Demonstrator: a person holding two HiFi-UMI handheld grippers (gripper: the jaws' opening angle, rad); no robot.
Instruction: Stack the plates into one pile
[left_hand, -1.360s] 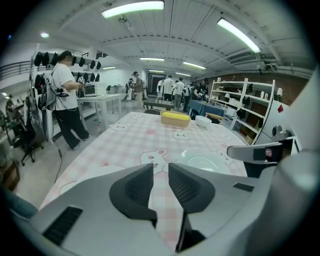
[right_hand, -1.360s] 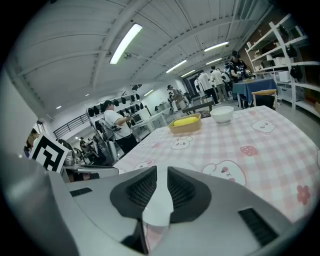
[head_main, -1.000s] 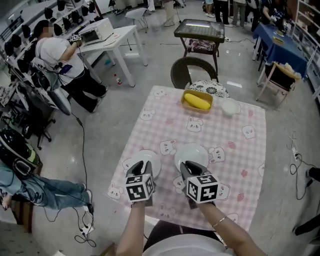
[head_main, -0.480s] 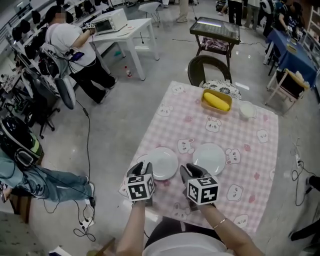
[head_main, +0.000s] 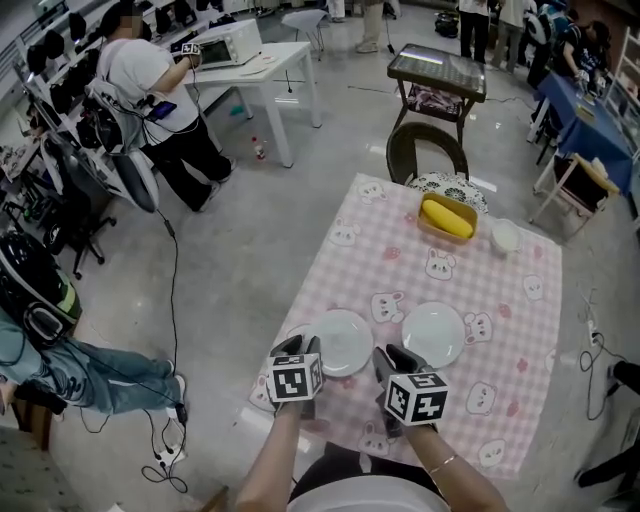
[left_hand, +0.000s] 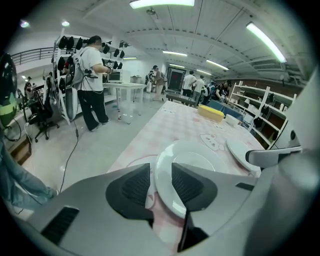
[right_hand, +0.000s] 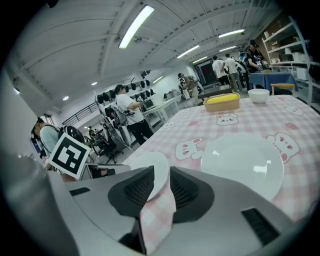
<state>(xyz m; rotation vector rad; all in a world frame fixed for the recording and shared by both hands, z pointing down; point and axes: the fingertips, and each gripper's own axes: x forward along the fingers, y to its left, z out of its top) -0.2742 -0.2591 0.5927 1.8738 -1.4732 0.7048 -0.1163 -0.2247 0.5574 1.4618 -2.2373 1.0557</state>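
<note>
Left gripper (left_hand: 161, 184): jaws just widened, unclenched; plate (left_hand: 195, 157) near rim apparently between them, partly hidden | right gripper (right_hand: 161, 186): jaws just widened, empty over tablecloth (right_hand: 156, 216).

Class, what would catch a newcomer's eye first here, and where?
The left plate and the right plate, both white, lie side by side on the pink checked tablecloth near its front edge. Nearer hover the left gripper and right gripper, jaws just opened, gripping nothing. A yellow-filled tray sits far back.
</note>
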